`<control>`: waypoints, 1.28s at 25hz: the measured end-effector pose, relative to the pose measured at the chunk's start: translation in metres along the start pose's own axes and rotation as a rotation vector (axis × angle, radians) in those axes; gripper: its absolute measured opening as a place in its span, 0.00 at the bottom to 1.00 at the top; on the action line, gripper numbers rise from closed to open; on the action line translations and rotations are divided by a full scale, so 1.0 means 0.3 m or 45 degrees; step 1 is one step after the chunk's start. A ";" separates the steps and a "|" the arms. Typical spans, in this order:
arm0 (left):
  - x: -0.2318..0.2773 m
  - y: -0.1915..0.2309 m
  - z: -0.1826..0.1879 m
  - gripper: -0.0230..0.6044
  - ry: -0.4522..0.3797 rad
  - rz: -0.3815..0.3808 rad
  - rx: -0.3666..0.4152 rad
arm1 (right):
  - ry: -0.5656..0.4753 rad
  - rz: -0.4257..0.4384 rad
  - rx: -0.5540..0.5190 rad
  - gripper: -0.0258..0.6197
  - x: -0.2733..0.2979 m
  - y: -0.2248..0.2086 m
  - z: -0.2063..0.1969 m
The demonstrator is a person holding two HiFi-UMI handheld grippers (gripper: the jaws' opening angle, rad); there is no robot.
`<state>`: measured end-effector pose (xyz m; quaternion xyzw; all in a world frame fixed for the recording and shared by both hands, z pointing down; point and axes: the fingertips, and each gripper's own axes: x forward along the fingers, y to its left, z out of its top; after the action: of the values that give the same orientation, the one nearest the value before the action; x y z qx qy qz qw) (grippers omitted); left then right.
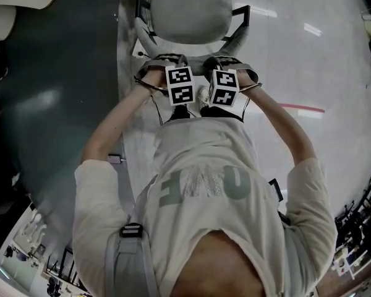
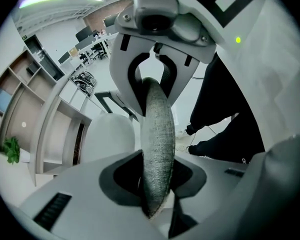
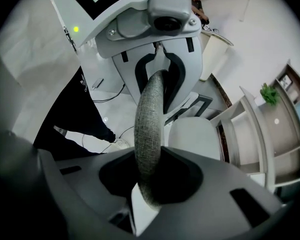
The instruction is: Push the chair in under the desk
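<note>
The chair's grey seat (image 1: 191, 14) lies at the top of the head view, just beyond my two grippers. My left gripper (image 1: 175, 65) and right gripper (image 1: 227, 65) sit side by side on the top of the backrest, both pointing steeply down. In the left gripper view the grey fabric edge of the backrest (image 2: 157, 134) runs straight between the jaws of the left gripper (image 2: 157, 184), which are shut on it. In the right gripper view the right gripper (image 3: 150, 189) grips the same backrest edge (image 3: 149, 129). Past the jaws I see the seat (image 2: 107, 134) (image 3: 192, 134).
A dark surface (image 1: 55, 91) fills the left of the head view. Open shelves (image 2: 45, 124) (image 3: 270, 134) with a green plant (image 3: 269, 93) stand beyond the chair. My dark trousers (image 2: 230, 119) are close behind the backrest. A red line (image 1: 303, 109) crosses the pale floor.
</note>
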<state>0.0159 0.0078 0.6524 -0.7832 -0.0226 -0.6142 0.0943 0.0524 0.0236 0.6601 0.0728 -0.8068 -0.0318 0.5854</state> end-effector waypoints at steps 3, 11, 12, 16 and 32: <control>0.008 0.065 0.002 0.23 0.012 0.005 -0.016 | 0.013 -0.022 -0.004 0.18 0.018 -0.068 -0.024; 0.036 0.193 0.017 0.22 -0.037 0.022 -0.020 | 0.050 -0.038 -0.033 0.17 0.024 -0.205 -0.052; 0.041 0.200 0.018 0.23 -0.046 0.012 -0.023 | 0.054 -0.035 -0.026 0.17 0.032 -0.212 -0.060; 0.045 0.275 0.007 0.23 -0.054 -0.005 -0.015 | 0.043 -0.038 0.000 0.17 0.047 -0.286 -0.062; 0.084 0.754 -0.142 0.27 0.029 -0.019 -0.060 | -0.041 -0.044 -0.017 0.17 0.113 -0.755 0.029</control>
<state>0.0153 -0.2235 0.6593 -0.7779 -0.0127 -0.6242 0.0715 0.0520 -0.2056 0.6582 0.0825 -0.8145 -0.0485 0.5723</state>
